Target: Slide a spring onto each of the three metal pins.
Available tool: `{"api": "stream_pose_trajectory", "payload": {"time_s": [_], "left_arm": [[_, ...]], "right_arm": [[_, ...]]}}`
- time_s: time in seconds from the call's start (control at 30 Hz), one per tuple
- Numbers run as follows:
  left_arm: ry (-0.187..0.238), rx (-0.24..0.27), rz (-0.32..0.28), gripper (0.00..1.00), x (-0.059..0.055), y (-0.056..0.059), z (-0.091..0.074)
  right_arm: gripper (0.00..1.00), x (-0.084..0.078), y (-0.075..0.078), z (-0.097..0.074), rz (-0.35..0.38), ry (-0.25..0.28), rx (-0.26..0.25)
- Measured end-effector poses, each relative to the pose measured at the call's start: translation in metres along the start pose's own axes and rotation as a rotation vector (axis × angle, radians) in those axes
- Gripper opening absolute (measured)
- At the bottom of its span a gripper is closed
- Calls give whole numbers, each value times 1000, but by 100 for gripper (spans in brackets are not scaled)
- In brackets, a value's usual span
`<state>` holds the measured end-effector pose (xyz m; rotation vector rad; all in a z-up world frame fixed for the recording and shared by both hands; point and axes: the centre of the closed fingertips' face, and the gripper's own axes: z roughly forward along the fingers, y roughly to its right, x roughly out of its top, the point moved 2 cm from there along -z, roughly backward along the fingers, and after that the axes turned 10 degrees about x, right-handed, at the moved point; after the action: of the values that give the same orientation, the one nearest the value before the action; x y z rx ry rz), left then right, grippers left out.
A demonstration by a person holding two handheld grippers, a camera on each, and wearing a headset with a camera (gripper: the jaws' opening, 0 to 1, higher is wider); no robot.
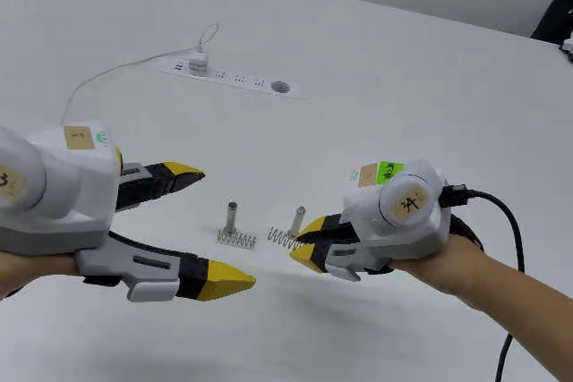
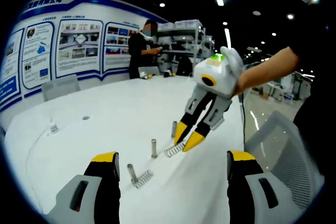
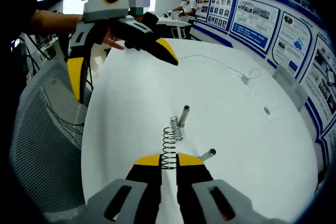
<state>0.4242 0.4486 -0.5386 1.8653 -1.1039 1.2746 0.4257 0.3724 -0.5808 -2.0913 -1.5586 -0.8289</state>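
Right gripper (image 1: 296, 244) jaws pinch spring (image 1: 283, 239) — left gripper (image 1: 227, 227) agape.

White table (image 1: 403, 69), blue-trimmed poster wall (image 2: 58, 45)

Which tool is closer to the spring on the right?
Right. The right tool pinches one end of that spring; the left tool hangs open, apart from it on its left.

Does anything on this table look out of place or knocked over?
Nothing looks damaged. One spring lies on its side on the table beside an upright pin, not threaded on it. The right gripper pinches a second spring by its end.
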Motion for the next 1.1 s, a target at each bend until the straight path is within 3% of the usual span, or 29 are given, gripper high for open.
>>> {"api": "stream_pose_trajectory", "payload": {"time_s": [0.13, 0.23, 0.5, 0.67, 0.87, 1.1], "left_arm": [[-32, -49, 58, 75, -4, 8, 10], [-27, -103, 82, 66, -2, 16, 12], [-30, -194, 189, 31, -1, 29, 5], [-57, -270, 233, 28, -8, 36, -1], [-59, -294, 224, 17, -12, 38, -1], [-63, -321, 274, 12, -15, 43, -1]], "right_arm": [[10, 20, -17, -13, -42, 7, -7], [10, 31, -27, -19, -97, 0, -11], [10, 39, -48, -16, -180, -47, 15], [10, 46, -53, -13, -207, -27, 4], [10, 49, -58, -9, -221, -27, 15], [10, 45, -60, -8, -226, -8, 46]]}}
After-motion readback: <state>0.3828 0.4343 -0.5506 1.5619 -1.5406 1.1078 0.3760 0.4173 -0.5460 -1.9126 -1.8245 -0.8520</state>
